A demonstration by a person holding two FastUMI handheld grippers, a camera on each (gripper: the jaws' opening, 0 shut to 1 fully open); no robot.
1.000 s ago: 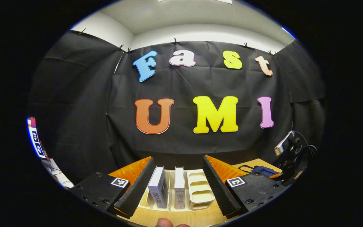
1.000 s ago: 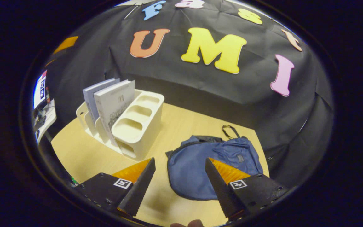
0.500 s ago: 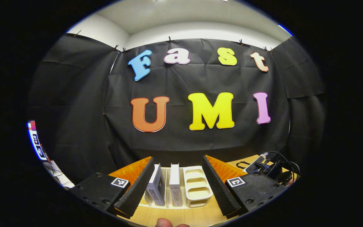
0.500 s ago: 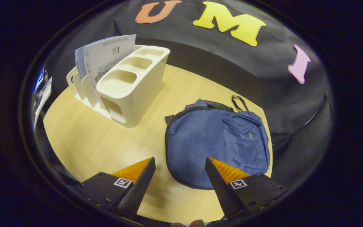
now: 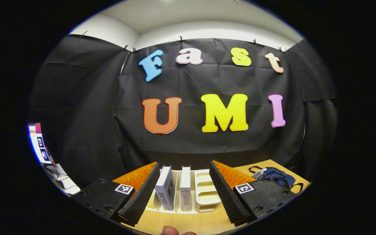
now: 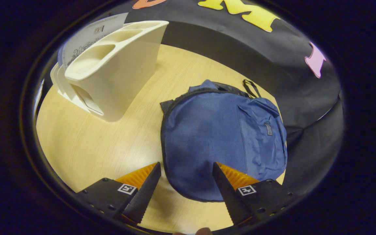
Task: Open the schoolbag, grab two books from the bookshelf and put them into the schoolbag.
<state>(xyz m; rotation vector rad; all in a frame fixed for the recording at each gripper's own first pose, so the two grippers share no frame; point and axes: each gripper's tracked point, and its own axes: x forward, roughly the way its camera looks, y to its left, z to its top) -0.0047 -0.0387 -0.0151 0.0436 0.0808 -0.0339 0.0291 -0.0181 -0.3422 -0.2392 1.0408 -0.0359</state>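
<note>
Right claw [image 6: 185,187] hovering open above the near end of the schoolbag [image 6: 220,137]; left claw [image 5: 184,191] waiting open in front of the bookshelf [image 5: 204,192].

Both claws are standing with fingers apart and gripping nothing. The right one is hanging over the near edge of the blue schoolbag, which is lying flat and closed on the desk [image 6: 109,143], to the right of the cream bookshelf. The bag is looking soft, limp and light, so the cloth will likely bunch; the zip line along its far-left rim or the pull seems the spot to pinch. The left claw is facing two upright books [image 5: 174,191] standing in the shelf's slots; these are looking stiff and thin, best pinched across the spine.
</note>
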